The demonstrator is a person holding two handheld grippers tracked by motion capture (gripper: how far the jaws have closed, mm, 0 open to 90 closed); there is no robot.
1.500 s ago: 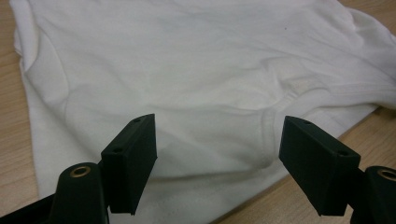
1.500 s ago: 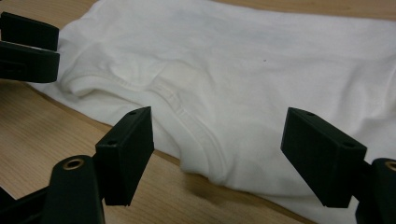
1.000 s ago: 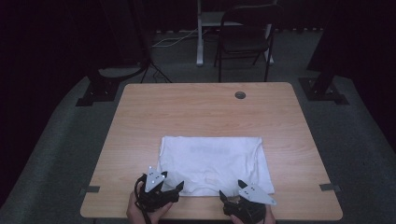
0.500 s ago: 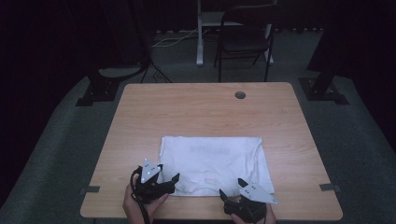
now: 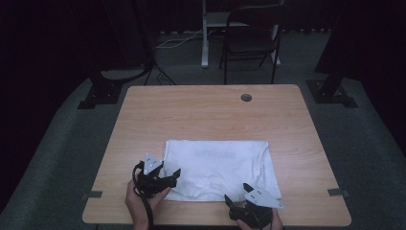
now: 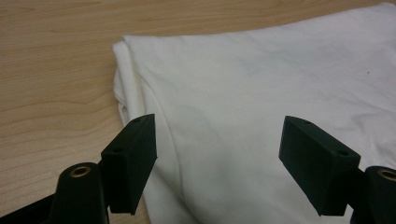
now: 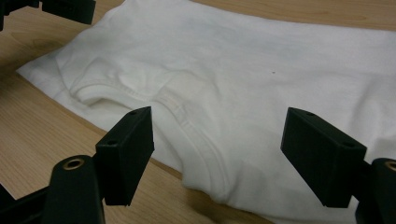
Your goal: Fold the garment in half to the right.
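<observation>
A white folded T-shirt point(image 5: 218, 167) lies flat on the near half of the wooden table point(image 5: 206, 115). My left gripper point(image 5: 171, 178) is open at the shirt's near left corner, its jaws pointing right over the cloth. In the left gripper view the open left gripper point(image 6: 217, 140) straddles the folded left edge of the shirt point(image 6: 261, 84) with nothing held. My right gripper point(image 5: 237, 195) is open at the shirt's near edge. In the right gripper view the right gripper point(image 7: 217, 140) spans the neckline point(image 7: 140, 95) of the shirt point(image 7: 252, 60).
A round cable hole point(image 5: 246, 97) sits near the table's far edge. A folding chair point(image 5: 249, 43) and stand bases point(image 5: 103, 91) are on the floor beyond. Bare wood point(image 6: 51, 70) lies left of the shirt. The left gripper's jaw point(image 7: 65, 9) shows top left in the right gripper view.
My left gripper has moved slightly left and farther from the table's front edge, along the shirt's left side. The right gripper has hardly moved. The shirt lies as before.
</observation>
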